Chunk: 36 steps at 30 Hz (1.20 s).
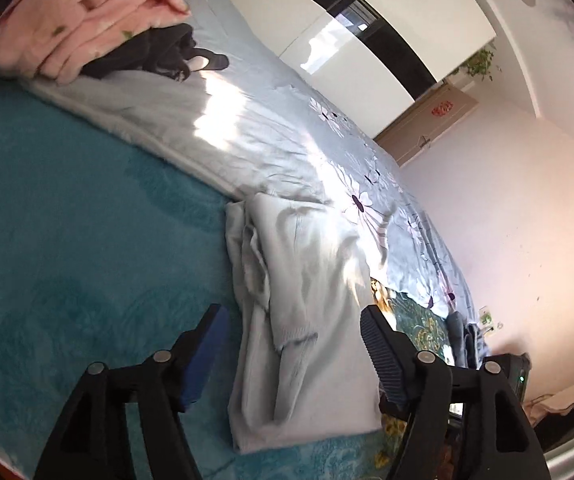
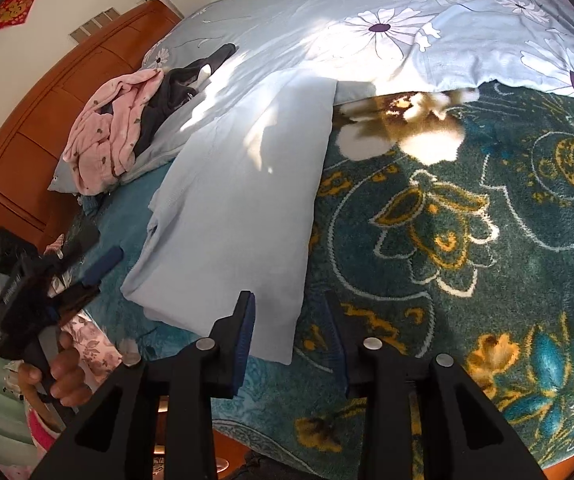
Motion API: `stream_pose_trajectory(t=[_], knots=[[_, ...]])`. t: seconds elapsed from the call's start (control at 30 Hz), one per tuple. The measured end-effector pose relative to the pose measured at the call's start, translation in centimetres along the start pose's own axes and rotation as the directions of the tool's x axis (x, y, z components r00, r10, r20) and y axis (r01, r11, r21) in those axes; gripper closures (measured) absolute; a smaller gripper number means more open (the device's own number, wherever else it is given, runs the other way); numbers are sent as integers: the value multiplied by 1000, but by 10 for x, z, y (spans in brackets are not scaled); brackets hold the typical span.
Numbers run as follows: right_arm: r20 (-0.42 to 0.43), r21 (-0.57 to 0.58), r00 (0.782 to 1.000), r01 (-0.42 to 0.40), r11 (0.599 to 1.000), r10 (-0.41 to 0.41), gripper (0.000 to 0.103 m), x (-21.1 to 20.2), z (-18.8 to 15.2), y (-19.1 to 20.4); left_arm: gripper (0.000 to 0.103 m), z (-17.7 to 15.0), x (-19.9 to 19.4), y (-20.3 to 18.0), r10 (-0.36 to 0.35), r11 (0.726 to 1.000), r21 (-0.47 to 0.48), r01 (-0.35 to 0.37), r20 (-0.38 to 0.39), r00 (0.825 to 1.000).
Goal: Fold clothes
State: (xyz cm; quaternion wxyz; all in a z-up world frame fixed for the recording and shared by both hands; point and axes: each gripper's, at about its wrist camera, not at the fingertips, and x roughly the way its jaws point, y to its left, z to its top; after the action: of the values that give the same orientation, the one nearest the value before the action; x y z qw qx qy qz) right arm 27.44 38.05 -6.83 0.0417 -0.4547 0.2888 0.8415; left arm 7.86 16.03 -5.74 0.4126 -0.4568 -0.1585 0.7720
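on the bed, the folded grey garment lies flat on the teal blanket. your left gripper has its jaws wide above it; your right gripper jaws stand apart, holding nothing.

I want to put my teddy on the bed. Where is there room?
The patterned teal blanket, right of the folded pale garment and below the flowered quilt, lies bare. It is crowded by the headboard, where pink clothes and dark clothes are piled.
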Motion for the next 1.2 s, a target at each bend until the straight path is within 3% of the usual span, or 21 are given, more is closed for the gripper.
stream_pose_trajectory(t=[0.13, 0.17, 0.2, 0.3, 0.43, 0.47, 0.57, 0.67, 0.77, 0.93, 1.03, 1.07, 1.13, 1.2], knots=[[-8, -10, 1000, -2, 1000, 2, 61, 6, -3, 0, 31, 28, 60, 1, 107, 993, 61, -101, -108, 988], [-8, -12, 1000, -2, 1000, 2, 59, 6, -3, -1, 49, 29, 67, 7, 95, 995, 52, -89, -129, 987], [-9, -12, 1000, -2, 1000, 2, 59, 6, -3, -1, 86, 31, 73, 13, 87, 996, 44, -81, -152, 985], [-12, -7, 1000, -8, 1000, 8, 58, 6, -4, -2, 87, 34, 76, 23, 60, 997, 62, -50, -186, 981], [-17, -13, 1000, -18, 1000, 18, 55, 9, -3, -3, 83, 35, 65, 18, 77, 989, 135, -56, -162, 984], [-17, -13, 1000, -22, 1000, 22, 55, 10, -2, -4, 79, 36, 61, 15, 79, 987, 153, -56, -148, 986], [-13, 0, 999, -35, 999, 35, 55, 11, -1, -7, 51, 48, 66, 9, 140, 973, 199, -112, -129, 982], [5, 2, 999, -34, 999, 34, 55, 12, -2, -7, 50, 62, 87, 14, 155, 970, 214, -116, -177, 972], [19, 1, 999, -33, 999, 33, 52, 12, -5, -5, 50, 70, 108, 20, 103, 981, 185, -59, -237, 966], [33, 9, 998, -47, 999, 46, 52, 15, -5, -1, 50, 73, 116, 19, 94, 986, 158, -55, -250, 964], [39, 7, 997, -64, 998, 63, 52, 18, -5, 4, 56, 70, 115, 15, 126, 980, 180, -84, -237, 963], [42, 9, 997, -66, 998, 66, 53, 20, -5, 5, 68, 68, 114, 14, 136, 980, 177, -96, -230, 964], [45, 13, 997, -56, 998, 55, 58, 22, -4, 7, 81, 66, 110, 15, 132, 983, 155, -100, -216, 967], [47, 25, 998, -44, 999, 43, 72, 22, -1, 7, 87, 64, 102, 14, 129, 985, 140, -104, -191, 973]])
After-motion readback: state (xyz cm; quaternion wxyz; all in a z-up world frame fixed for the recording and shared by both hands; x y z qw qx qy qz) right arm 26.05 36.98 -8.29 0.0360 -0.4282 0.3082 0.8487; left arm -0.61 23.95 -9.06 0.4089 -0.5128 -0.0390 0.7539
